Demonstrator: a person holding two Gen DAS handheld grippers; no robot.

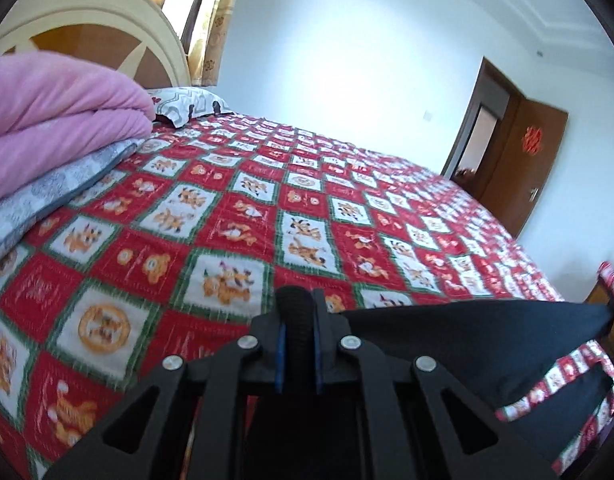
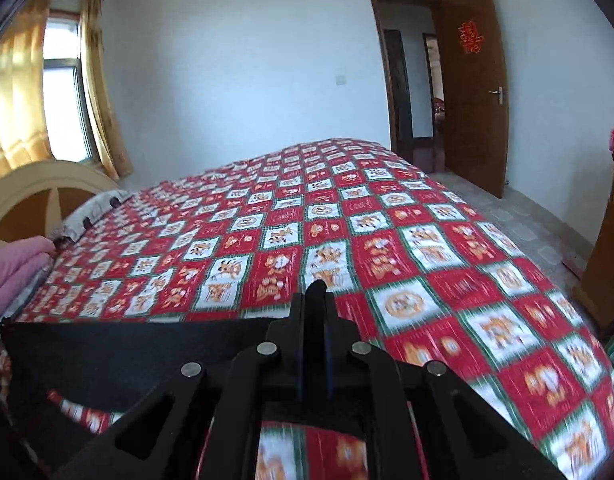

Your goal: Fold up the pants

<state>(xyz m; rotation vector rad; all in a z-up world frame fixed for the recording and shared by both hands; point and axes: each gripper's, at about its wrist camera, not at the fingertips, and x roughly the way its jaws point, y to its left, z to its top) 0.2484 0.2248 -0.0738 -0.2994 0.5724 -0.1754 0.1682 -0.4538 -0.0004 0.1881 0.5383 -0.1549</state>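
**Black pants hanging taut between two clenched grippers above the bed**

Black fabric is filling the space closest to both cameras: the pants [image 1: 475, 344] are being held up off the bedspread [image 1: 235, 208], stretched as a band between the two tools. Left gripper [image 1: 299, 304] is pinching one end, its jaws clenched on a bunched roll of the cloth, and the band is running away from it toward the right. Right gripper [image 2: 317, 300] is clamping the other end, jaws pressed together on a thin edge of the pants [image 2: 119, 344], with the cloth running off to its left. So the long axis is lying straight across from one gripper to the other, roughly level, and neither hand is nearer; each is already gripping its own end.

Below the band, more black cloth is hanging down, though how far it is reaching I cannot tell. My guess is that the coming move calls for lowering the pants flat onto the bedspread, which is lying directly beyond and beneath the stretched edge.

Toward the headboard [image 1: 87, 28] end of the bedspread, a pink folded quilt [image 1: 59, 108] is sitting on a grey one, with a pillow [image 1: 191, 104] just beside. These are lying well apart from the pants. Beyond the far side of the bedspread, a brown door [image 2: 473, 88] is standing open.
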